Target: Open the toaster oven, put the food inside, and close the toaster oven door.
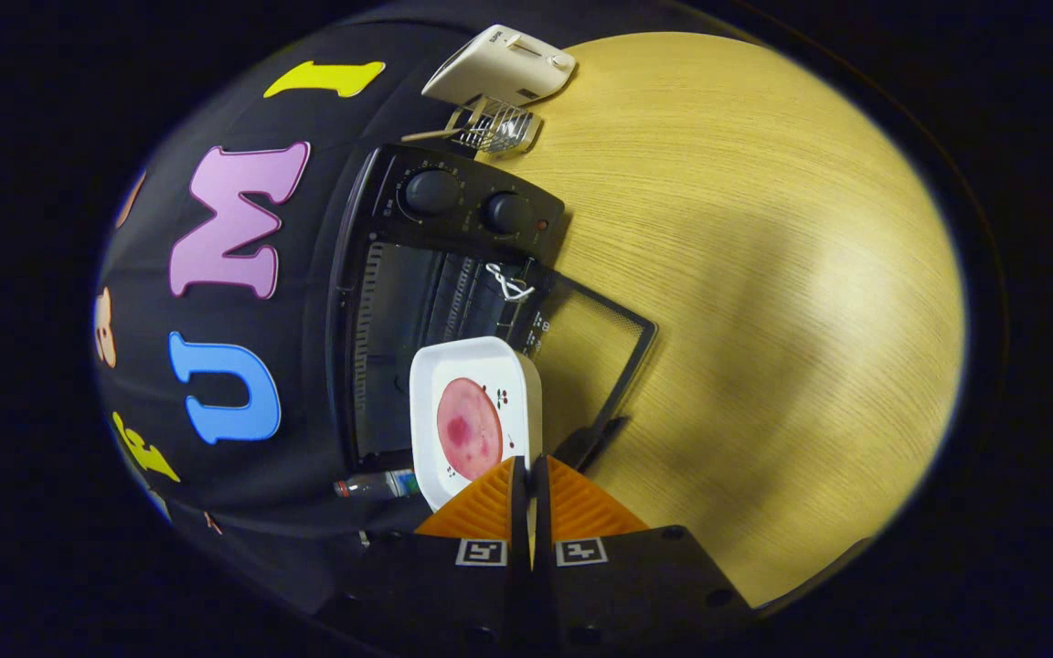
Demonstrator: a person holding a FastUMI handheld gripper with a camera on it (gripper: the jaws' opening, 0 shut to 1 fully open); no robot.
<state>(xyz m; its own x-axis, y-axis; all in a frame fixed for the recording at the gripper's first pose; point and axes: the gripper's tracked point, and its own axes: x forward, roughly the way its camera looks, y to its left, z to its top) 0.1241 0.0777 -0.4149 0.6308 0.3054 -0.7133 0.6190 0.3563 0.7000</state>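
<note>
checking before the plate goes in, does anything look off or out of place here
Nothing looks spilled or damaged. The claw is shut on the white plate by its rim, food slice lying flat on it, ahead of the open toaster oven. A white cord is knotted on the door.

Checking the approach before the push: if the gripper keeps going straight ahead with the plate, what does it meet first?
Probably the toaster oven open cavity; the gripper holds the plate edge. Depth is unclear.
</note>
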